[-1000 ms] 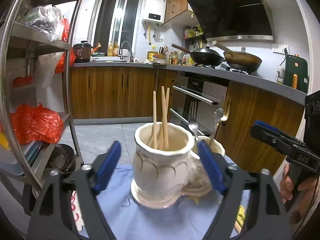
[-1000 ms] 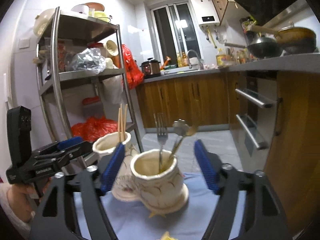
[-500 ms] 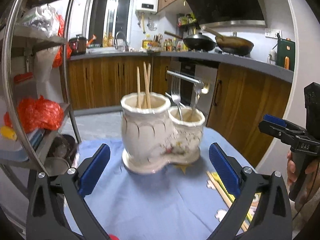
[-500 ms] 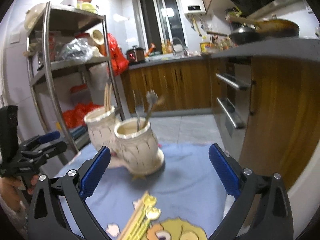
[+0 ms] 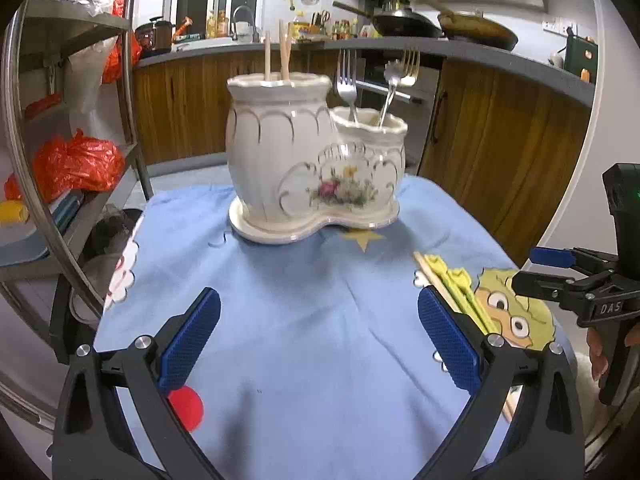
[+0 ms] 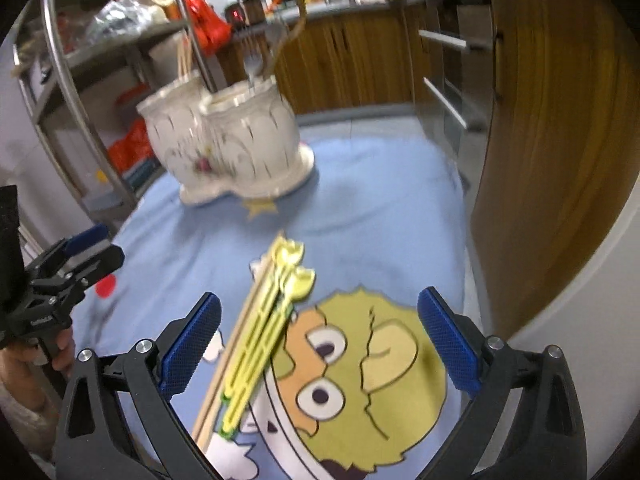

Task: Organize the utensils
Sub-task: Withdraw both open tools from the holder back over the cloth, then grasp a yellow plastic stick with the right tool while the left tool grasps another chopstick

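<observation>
On the blue cartoon-print tablecloth [image 5: 320, 320] stands a white ceramic utensil holder [image 5: 308, 168] with two joined pots. From the left wrist view it is sharp: the taller pot holds wooden chopsticks [image 5: 276, 54], the shorter one two forks [image 5: 348, 80]. The right wrist view blurs the holder but shows clearly what the left view mostly hides behind a finger: yellow plastic utensils [image 6: 264, 332] lying beside a loose pair of wooden chopsticks [image 6: 224, 368], near the printed cartoon face [image 6: 360, 380]. Left gripper [image 5: 320, 344]: jaws spread wide over bare cloth, nothing between them, having just been opening. Right gripper [image 6: 320, 344]: jaws likewise wide, having just been opening, with the yellow utensils lying between the fingers but untouched. Each view catches the other gripper at its edge. Around: a metal rack [image 5: 72, 152] with red bags, wooden cabinets [image 5: 500, 140], pans on the counter.
</observation>
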The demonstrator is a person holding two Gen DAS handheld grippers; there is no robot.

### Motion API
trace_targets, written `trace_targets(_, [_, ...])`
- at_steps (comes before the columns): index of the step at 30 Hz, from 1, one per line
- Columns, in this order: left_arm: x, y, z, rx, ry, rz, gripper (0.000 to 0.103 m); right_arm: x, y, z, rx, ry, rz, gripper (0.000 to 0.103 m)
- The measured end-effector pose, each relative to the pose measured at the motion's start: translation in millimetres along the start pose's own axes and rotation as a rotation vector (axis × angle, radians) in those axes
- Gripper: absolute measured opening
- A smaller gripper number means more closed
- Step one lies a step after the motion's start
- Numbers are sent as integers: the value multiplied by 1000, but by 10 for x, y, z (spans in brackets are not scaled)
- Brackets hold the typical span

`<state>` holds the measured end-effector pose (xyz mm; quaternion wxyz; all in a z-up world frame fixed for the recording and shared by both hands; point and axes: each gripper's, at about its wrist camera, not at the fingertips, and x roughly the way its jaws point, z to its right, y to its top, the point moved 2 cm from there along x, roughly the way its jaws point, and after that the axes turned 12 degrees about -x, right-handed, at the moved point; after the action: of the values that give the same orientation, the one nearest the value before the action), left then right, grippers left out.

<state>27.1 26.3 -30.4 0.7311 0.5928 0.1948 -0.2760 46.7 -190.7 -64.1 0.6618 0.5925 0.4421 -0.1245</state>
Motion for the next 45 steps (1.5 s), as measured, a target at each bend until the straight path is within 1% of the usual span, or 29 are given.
trace_targets(6, [37,-80,65,10,0,-26,97,124,-77,-102,-31,-21,-62,98])
trace_targets(10, [50,-110,97,23,-2,-35,97,144,-73,-92,-21,-30,-75,98])
trace_targets(15, [65,-118,92,17,-8,-42,97,154,-69,-122,-24,-16,-82,93])
trace_targets(17, [72,-121,99,16,-11,-45,97,163,-67,-157,-39,-17,-88,79])
trace_targets(18, [74,-126,105,19,-12,-46,97,167,-65,-172,-43,-19,-91,76])
trace_targets(20, [74,-135,120,27,-11,-48,97,192,-68,-201,-49,-9,-104,60])
trace_targets(21, [75,-138,126,28,-12,-48,97,203,-71,-217,-47,7,-110,58])
trace_targets(23, [77,-141,129,27,-14,-49,97,211,-72,-246,-51,24,-114,47])
trace_targets(25, [78,-146,132,25,-17,-52,97,209,-68,-277,-60,34,-115,40])
trace_targets(26, [82,-148,139,27,-18,-53,97,209,-65,-291,-68,34,-116,36])
trace_targets(29, [86,-157,175,39,-17,-56,97,204,-60,-326,-106,19,-127,27])
trace_targets(31, [92,-168,209,48,-21,-62,97,209,-57,-336,-145,-14,-145,23])
trace_targets(33, [98,-175,247,52,-25,-67,97,214,-45,-303,-156,-39,-152,23])
trace_targets(38, [104,-194,384,78,-46,-73,97,291,-6,-227,-130,-32,-167,23])
trace_targets(40, [123,-203,426,88,-47,-80,97,310,14,-244,-151,-35,-165,23])
trace_targets(41, [138,-211,453,94,-44,-88,97,314,16,-246,-163,-34,-162,21])
trace_targets(43, [170,-228,497,96,-46,-114,97,312,12,-223,-161,-22,-154,12])
trace_targets(45, [197,-241,535,92,-55,-141,97,286,0,-170,-132,-6,-141,10])
